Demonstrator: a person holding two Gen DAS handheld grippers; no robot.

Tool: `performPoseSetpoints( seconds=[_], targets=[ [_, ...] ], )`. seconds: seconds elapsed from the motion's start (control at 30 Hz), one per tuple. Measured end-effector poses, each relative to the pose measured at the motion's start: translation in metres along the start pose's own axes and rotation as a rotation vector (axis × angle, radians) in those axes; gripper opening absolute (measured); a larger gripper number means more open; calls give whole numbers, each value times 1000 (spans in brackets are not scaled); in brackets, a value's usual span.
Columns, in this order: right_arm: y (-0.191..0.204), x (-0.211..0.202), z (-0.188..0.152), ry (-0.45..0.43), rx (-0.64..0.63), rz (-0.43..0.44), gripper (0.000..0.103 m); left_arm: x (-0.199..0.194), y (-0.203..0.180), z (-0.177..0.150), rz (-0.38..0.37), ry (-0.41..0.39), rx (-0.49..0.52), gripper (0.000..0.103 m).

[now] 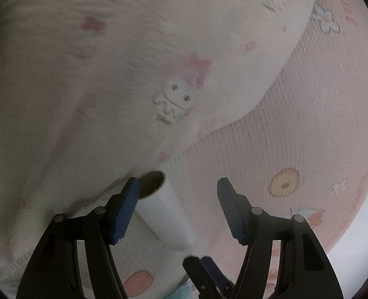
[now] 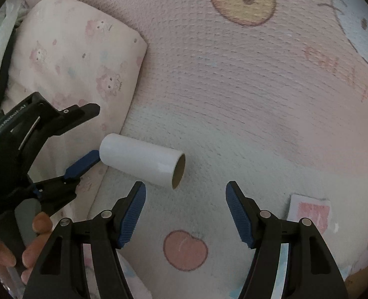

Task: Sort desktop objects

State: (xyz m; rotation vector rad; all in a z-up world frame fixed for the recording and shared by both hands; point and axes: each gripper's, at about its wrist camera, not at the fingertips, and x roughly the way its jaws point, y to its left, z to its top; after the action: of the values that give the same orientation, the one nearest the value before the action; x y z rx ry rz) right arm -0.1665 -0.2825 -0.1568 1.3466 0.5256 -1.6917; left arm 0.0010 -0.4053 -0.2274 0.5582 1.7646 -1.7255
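Observation:
A white roll with a brown cardboard core (image 2: 141,163) lies on its side on a pink printed blanket (image 2: 233,87). My left gripper (image 2: 97,132) comes in from the left and is open. One blue pad (image 2: 84,164) sits against the roll's closed end, and the other finger is well apart over the pillow. In the left wrist view the roll (image 1: 164,214) lies between the left gripper's (image 1: 177,184) fingers, close to the left one. My right gripper (image 2: 185,191) stands open just below the roll's hollow end, with nothing between its fingers. Its tip (image 1: 203,269) shows at the bottom of the left wrist view.
A pale pillow with pink cartoon prints (image 2: 71,57) lies to the left of the roll, its edge beside it, and it fills the upper left of the left wrist view (image 1: 109,74). A person's hand (image 2: 34,236) holds the left gripper. A small pink patch (image 2: 311,211) lies at the lower right.

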Motion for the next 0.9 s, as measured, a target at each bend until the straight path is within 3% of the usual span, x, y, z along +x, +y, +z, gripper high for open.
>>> performPoseSetpoints(
  seconds=[0.3, 0.47, 0.67, 0.8, 0.9],
  targets=[
    [-1, 15, 5, -9, -14, 59, 64, 16, -2, -3, 44, 101, 22, 53],
    [-2, 18, 8, -19, -41, 86, 64, 33, -8, -7, 25, 232, 78, 53],
    [-10, 15, 7, -25, -50, 86, 65, 33, -22, -16, 19, 243, 178, 53],
    [-17, 8, 3, -37, -35, 81, 66, 35, -36, -25, 29, 261, 283, 47],
    [-24, -3, -2, -59, -17, 72, 66, 34, -42, -35, -10, 282, 350, 42]
  ],
)
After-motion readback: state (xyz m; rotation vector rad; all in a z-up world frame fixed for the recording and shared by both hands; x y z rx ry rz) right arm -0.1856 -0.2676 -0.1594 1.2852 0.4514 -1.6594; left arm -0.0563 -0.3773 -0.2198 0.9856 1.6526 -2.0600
